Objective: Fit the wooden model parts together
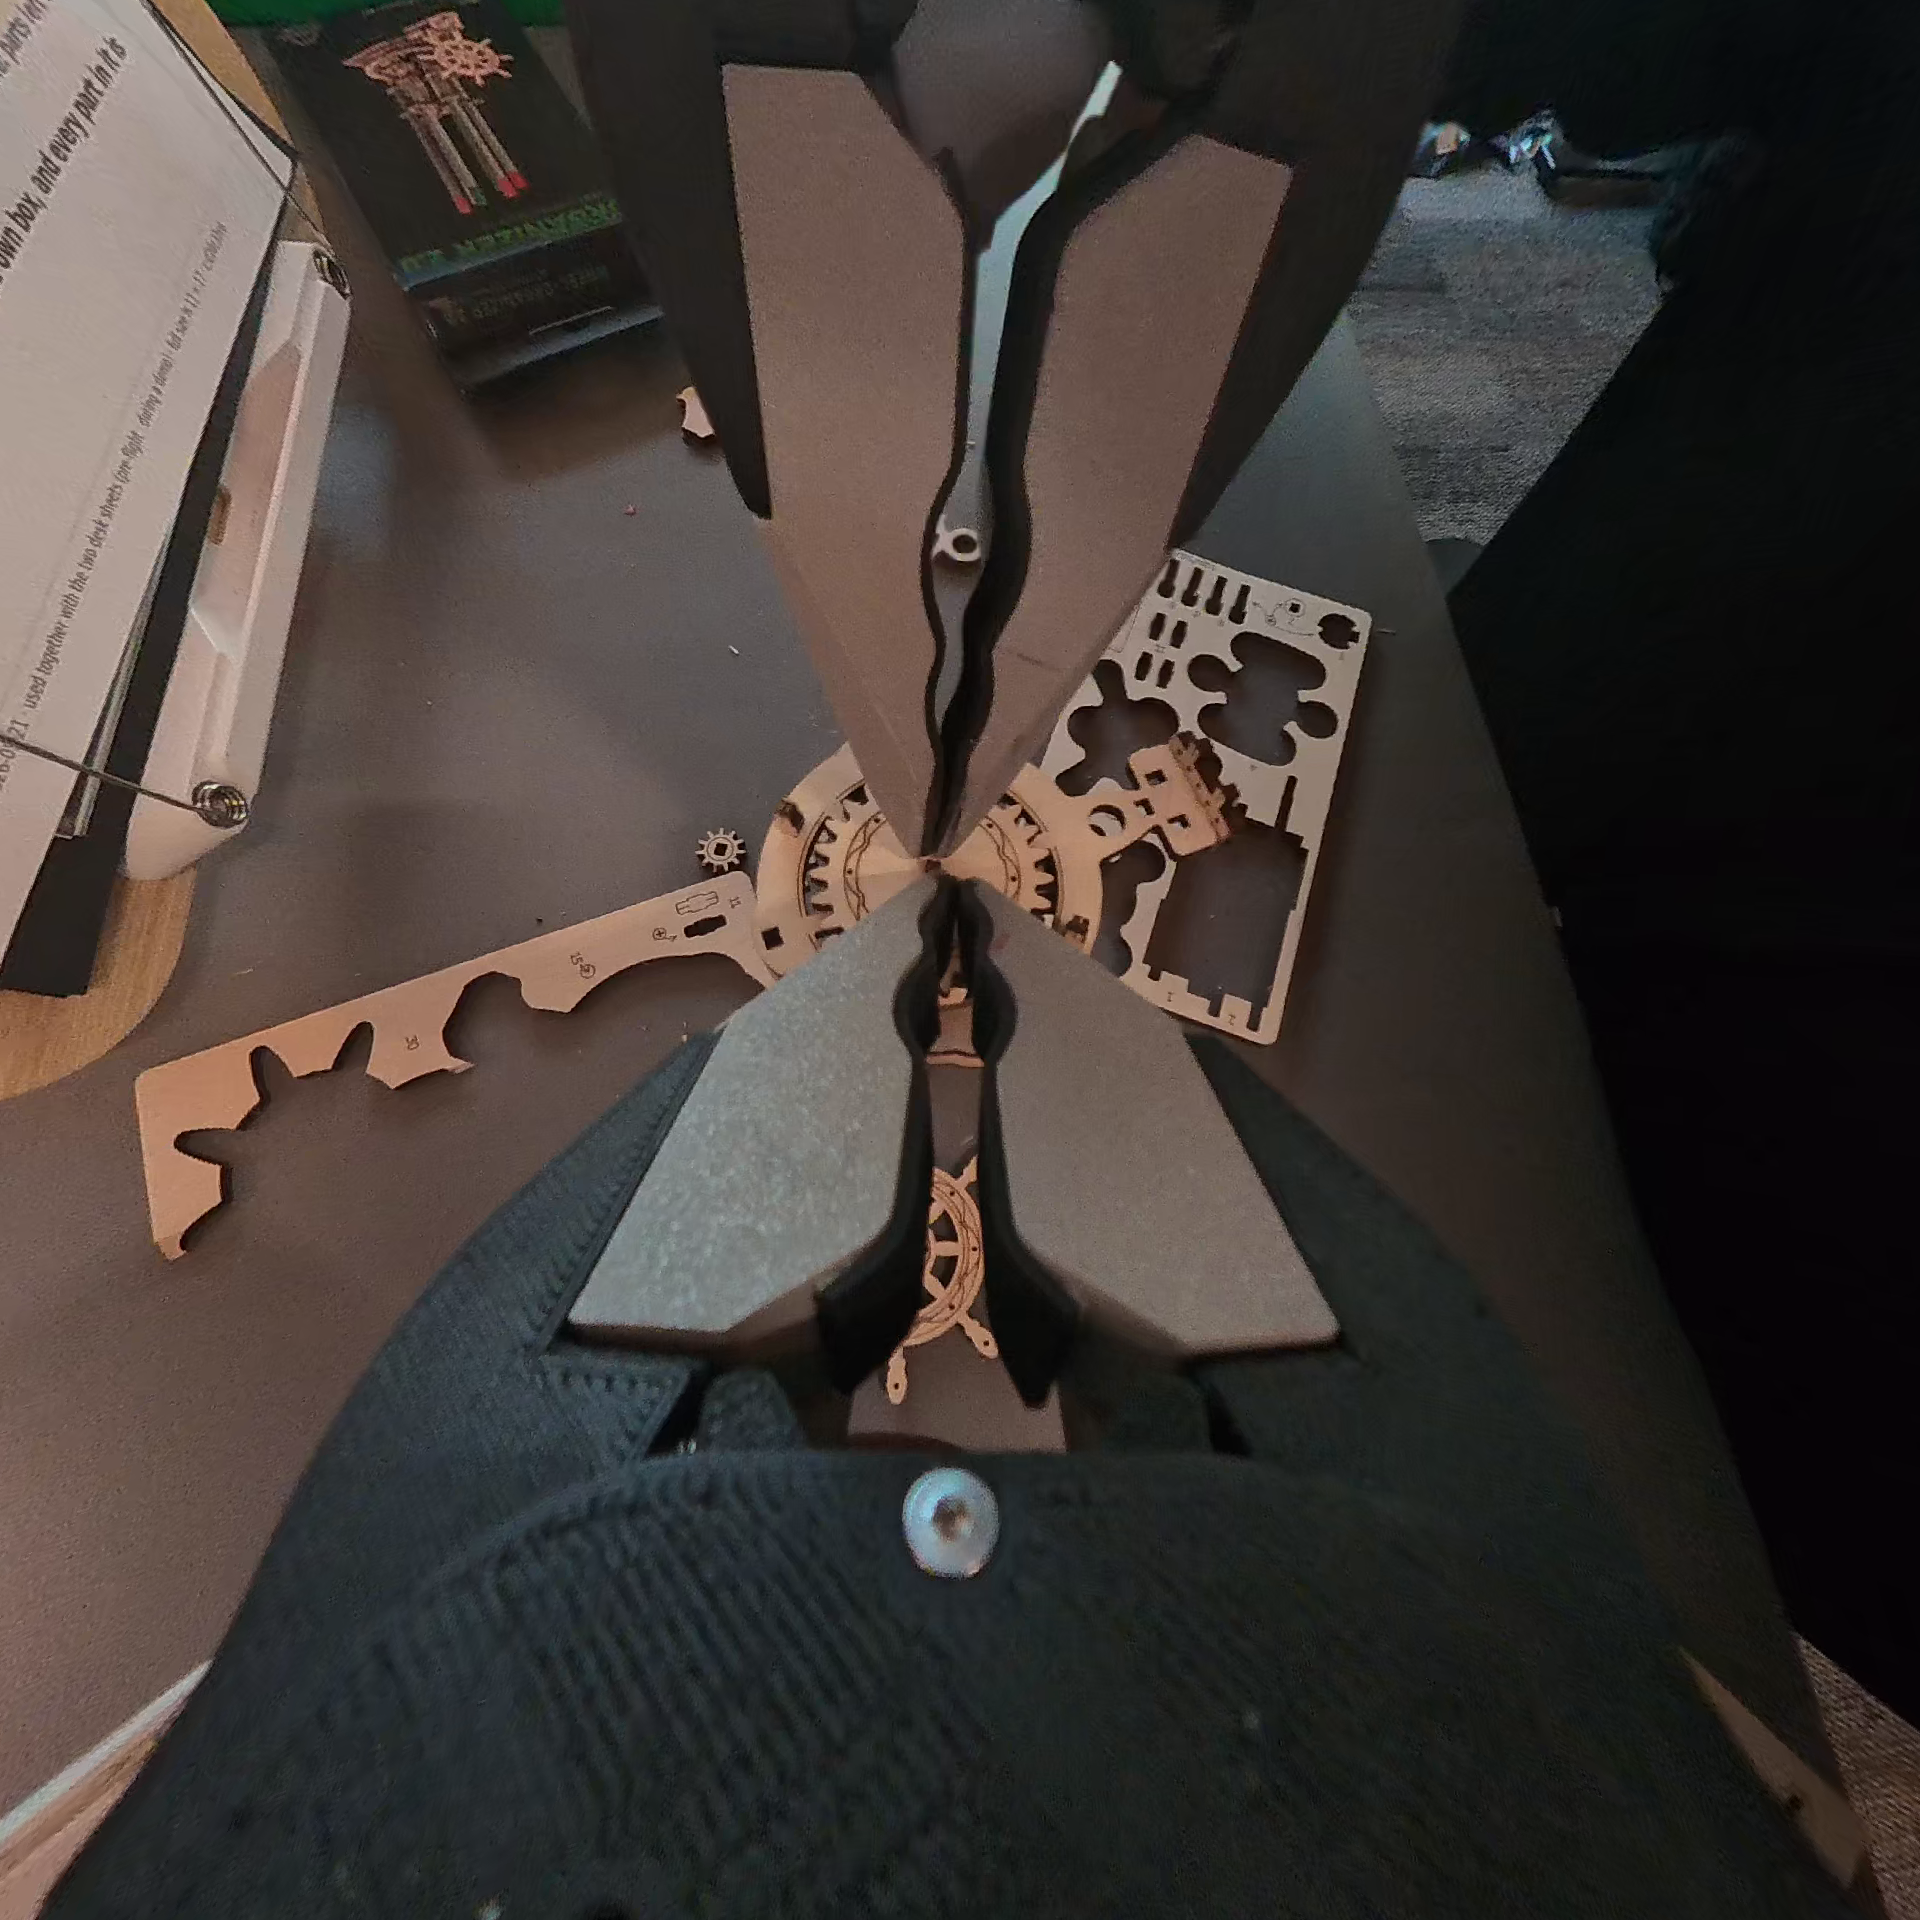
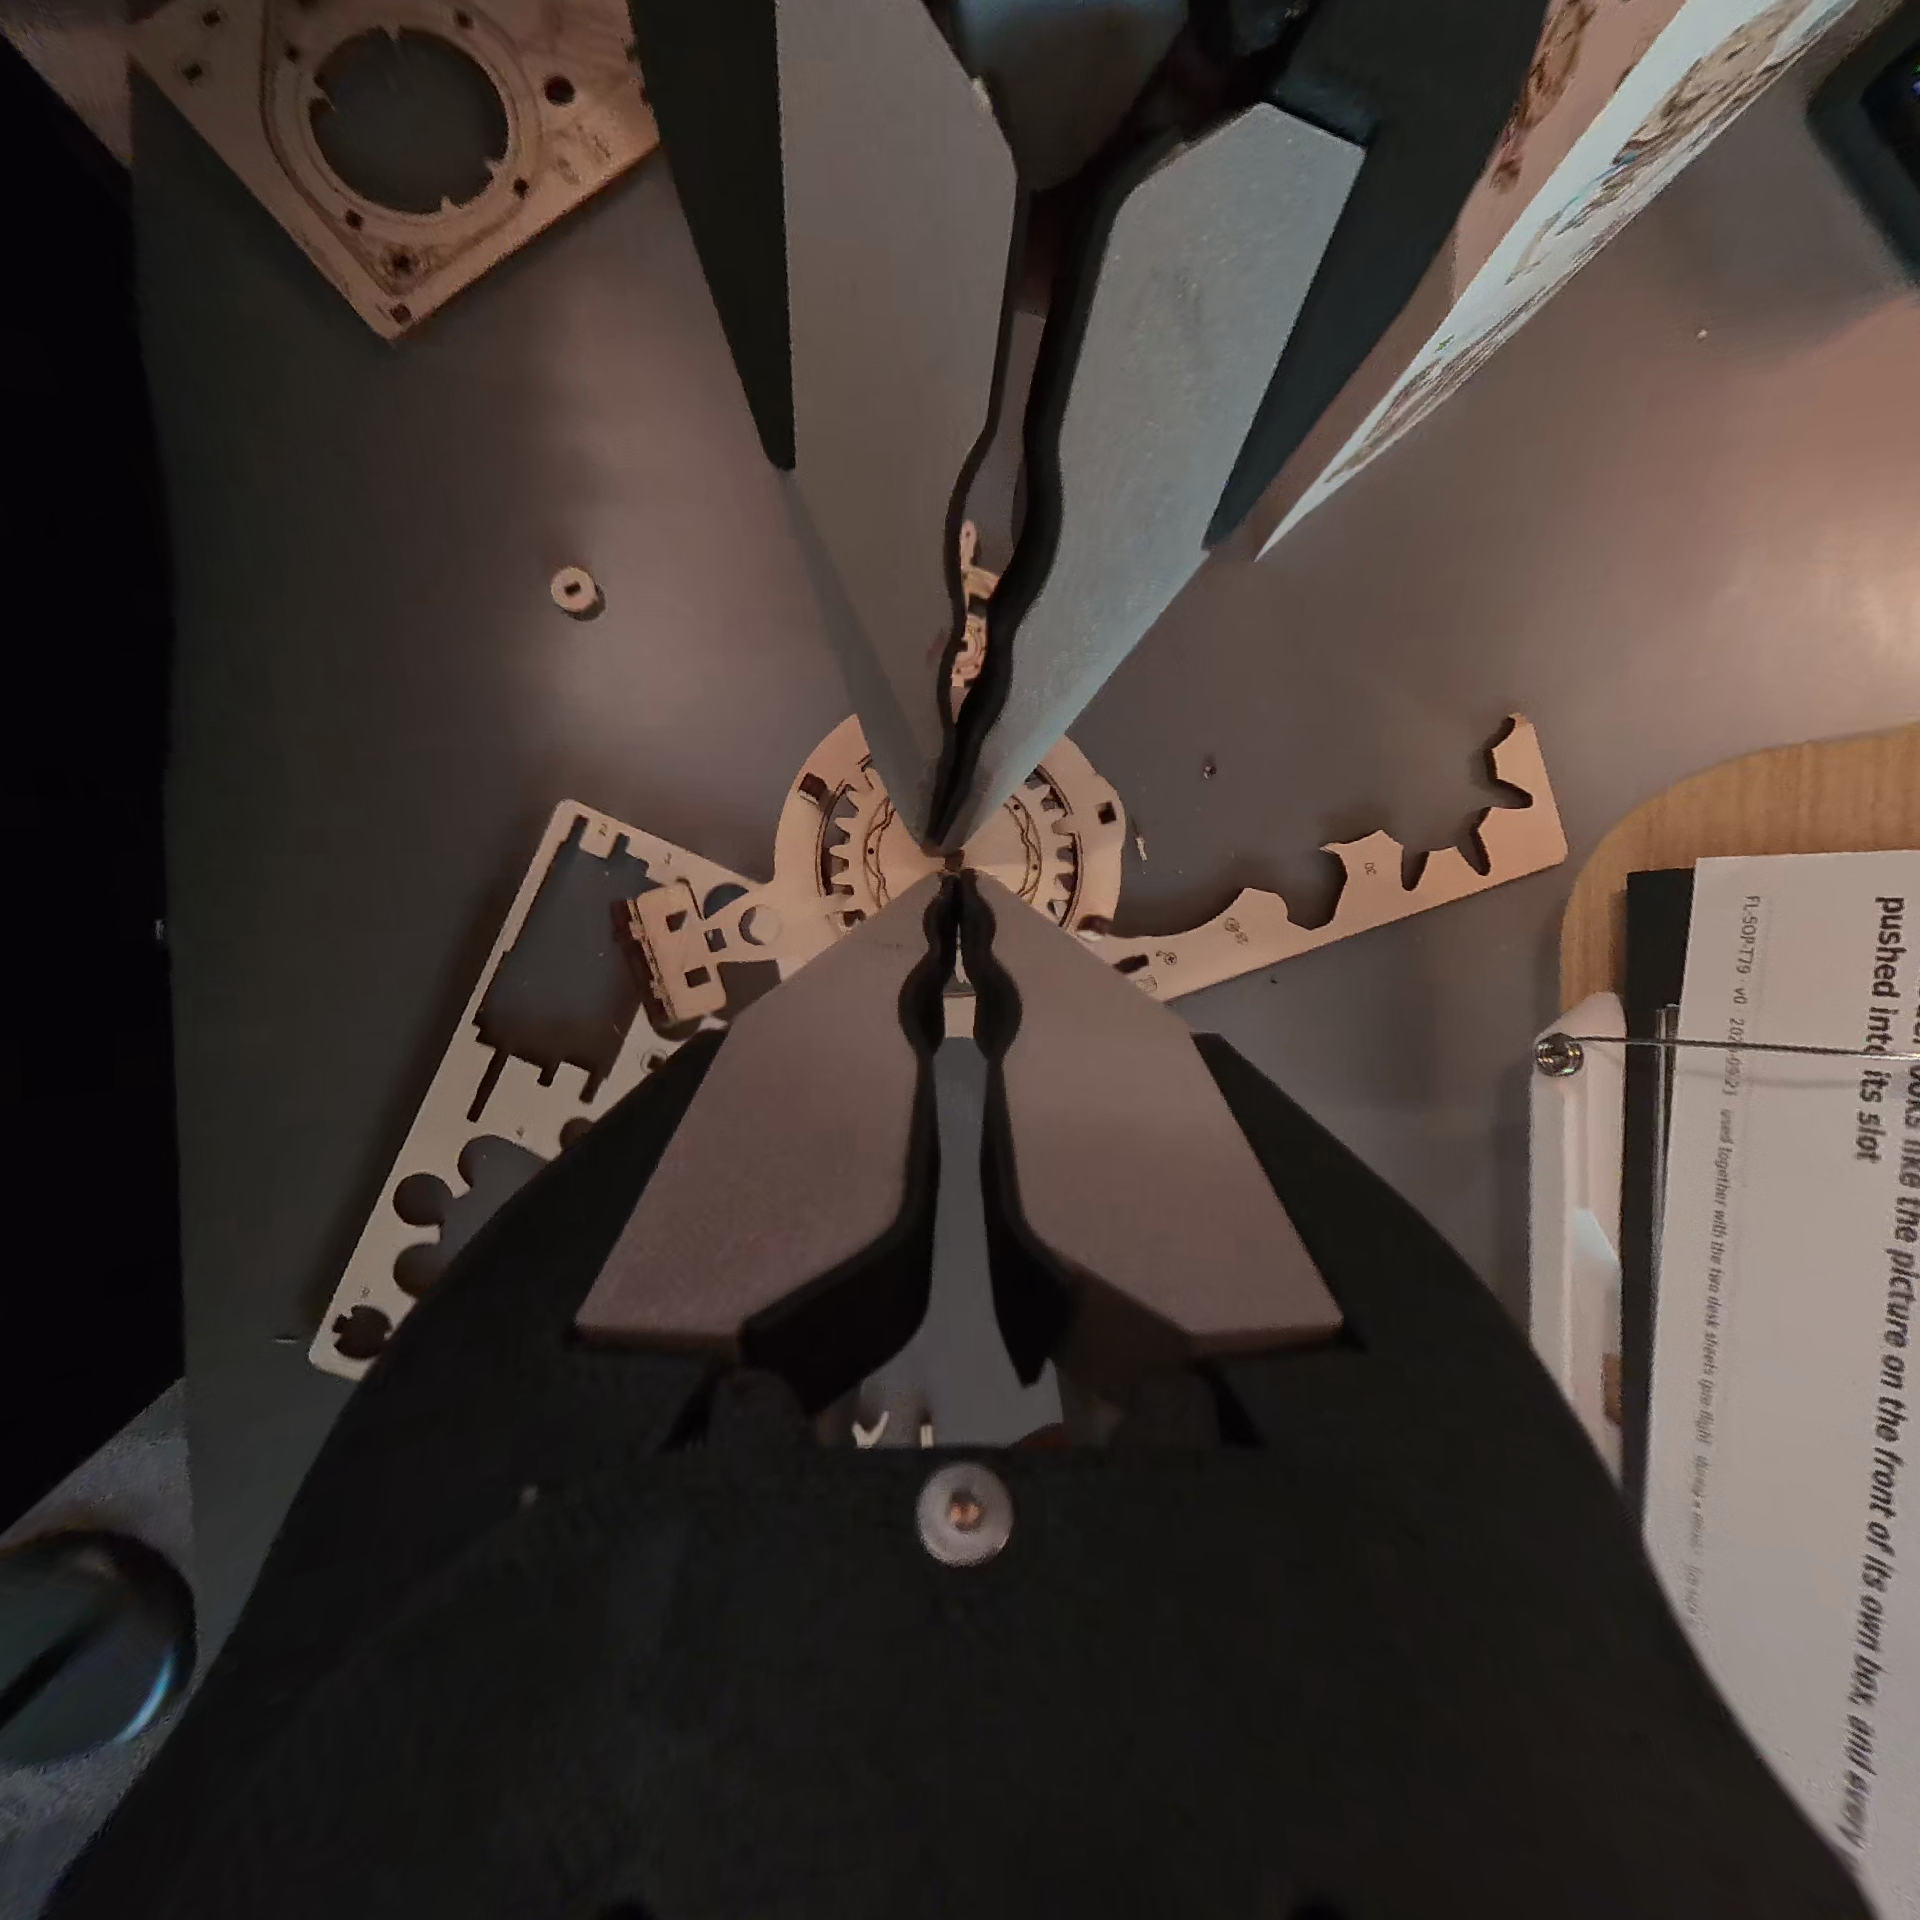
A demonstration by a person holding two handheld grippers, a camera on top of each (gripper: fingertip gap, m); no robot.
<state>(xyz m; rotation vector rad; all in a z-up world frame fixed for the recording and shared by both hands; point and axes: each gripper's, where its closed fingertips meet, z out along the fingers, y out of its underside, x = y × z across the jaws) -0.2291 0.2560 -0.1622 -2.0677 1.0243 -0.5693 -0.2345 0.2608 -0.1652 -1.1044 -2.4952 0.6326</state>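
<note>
A round wooden gear assembly point(image 1: 816, 894) lies on the grey table; it also shows in the right wrist view point(image 2: 831, 821). My left gripper point(image 1: 943, 883) and my right gripper point(image 2: 951, 878) meet tip to tip over its hub, both with fingertips closed. The right gripper point(image 1: 935, 836) comes in from the top of the left wrist view, the left gripper point(image 2: 940, 831) from the top of the right wrist view. A ship's-wheel part point(image 1: 951, 1268) shows through the gap behind the left fingertips; I cannot tell whether it is held. The hub is hidden.
A small tower-like part point(image 1: 1195, 800) rests on a punched-out sheet point(image 1: 1226, 935). A notched offcut strip point(image 1: 416, 1049), a tiny gear point(image 1: 719, 852) and a small ring point(image 2: 575, 592) lie nearby. The model's box point(image 1: 488, 177), a paper stand point(image 2: 1766, 1247) and a frame sheet point(image 2: 416, 135) border the area.
</note>
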